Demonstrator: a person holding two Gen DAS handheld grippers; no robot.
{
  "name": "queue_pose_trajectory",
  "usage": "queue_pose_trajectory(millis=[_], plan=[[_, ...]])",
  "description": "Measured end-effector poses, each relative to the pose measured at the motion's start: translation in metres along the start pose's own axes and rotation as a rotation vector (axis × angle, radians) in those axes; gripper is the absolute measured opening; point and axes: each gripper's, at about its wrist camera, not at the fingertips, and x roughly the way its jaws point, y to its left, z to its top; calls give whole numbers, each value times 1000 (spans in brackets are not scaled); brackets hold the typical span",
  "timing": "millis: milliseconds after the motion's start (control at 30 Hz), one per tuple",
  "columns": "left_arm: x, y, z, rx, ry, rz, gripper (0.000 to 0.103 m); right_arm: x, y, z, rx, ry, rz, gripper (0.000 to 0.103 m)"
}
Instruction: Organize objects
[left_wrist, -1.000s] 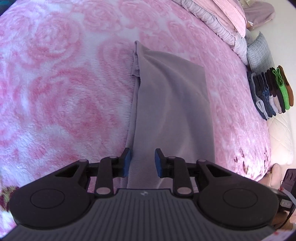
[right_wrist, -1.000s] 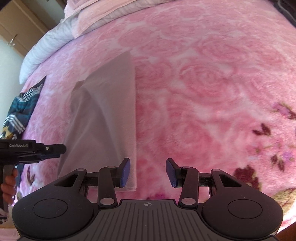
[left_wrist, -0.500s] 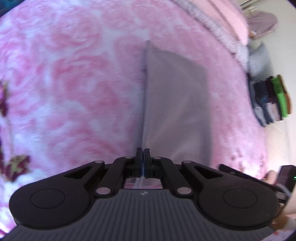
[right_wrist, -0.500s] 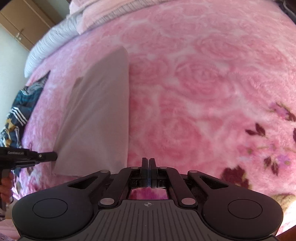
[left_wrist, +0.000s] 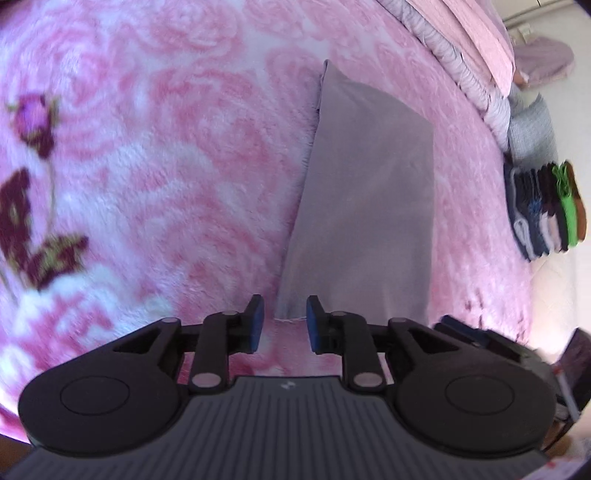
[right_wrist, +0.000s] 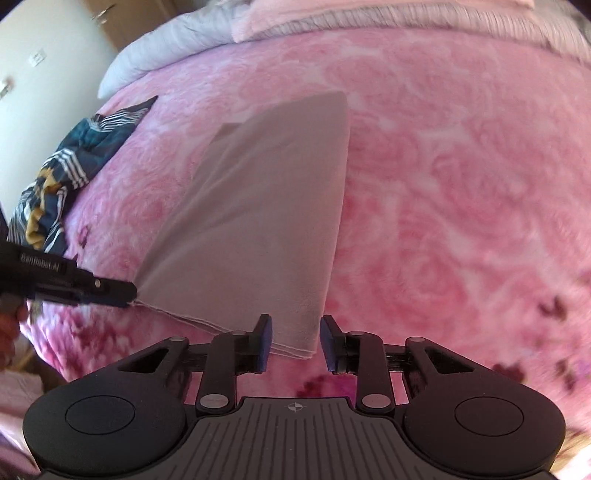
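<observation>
A folded grey cloth (left_wrist: 362, 206) lies flat on the pink rose-patterned blanket (left_wrist: 166, 166). My left gripper (left_wrist: 283, 323) sits at its near left corner. The jaws are opening, and the corner lies between the blue pads without being pressed. In the right wrist view the cloth (right_wrist: 266, 221) runs away from my right gripper (right_wrist: 295, 343). Its jaws are also opening, with the near right corner loose between them. The left gripper (right_wrist: 125, 293) shows there at the cloth's other near corner.
A row of folded clothes (left_wrist: 546, 206) stands at the bed's right edge, below a grey pillow (left_wrist: 532, 133). Folded bedding (left_wrist: 472, 55) lies at the head. A crumpled dark striped garment (right_wrist: 66, 173) lies left of the cloth. A hand (right_wrist: 11, 325) holds the left gripper.
Both grippers went from open to shut half a second ago, the left one on the cloth's corner. Both now stand parted again. The right gripper has shifted left to the cloth's near right corner.
</observation>
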Motion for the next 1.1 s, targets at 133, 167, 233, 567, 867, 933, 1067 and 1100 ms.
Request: queue_pose_trajectory(millis=[133,167,233,567,867,933,1067,1100], plan=[[11,-5,-4,44,0,27,0,1,-2,-6,11,-23,5,0],[10,-6,-6,67,-10,34,0,-5,-3,-7,10,-43,8,0],[3,-8,-9,102,-35,34,0,-6,-8,-10,20,-21,-12,0],[5,-29,-5,76,43,246,8,-2,-3,6,9,141,-120,49],[1,-59,-11,120,87,432,33,-13,-4,7,40,168,-138,52],[3,-59,-11,125,89,435,34,-15,-5,8,45,163,-134,52],[2,-57,-15,119,86,431,34,-17,-7,8,50,160,-106,52],[1,-56,-15,114,81,425,34,-17,-9,8,60,154,-98,52]])
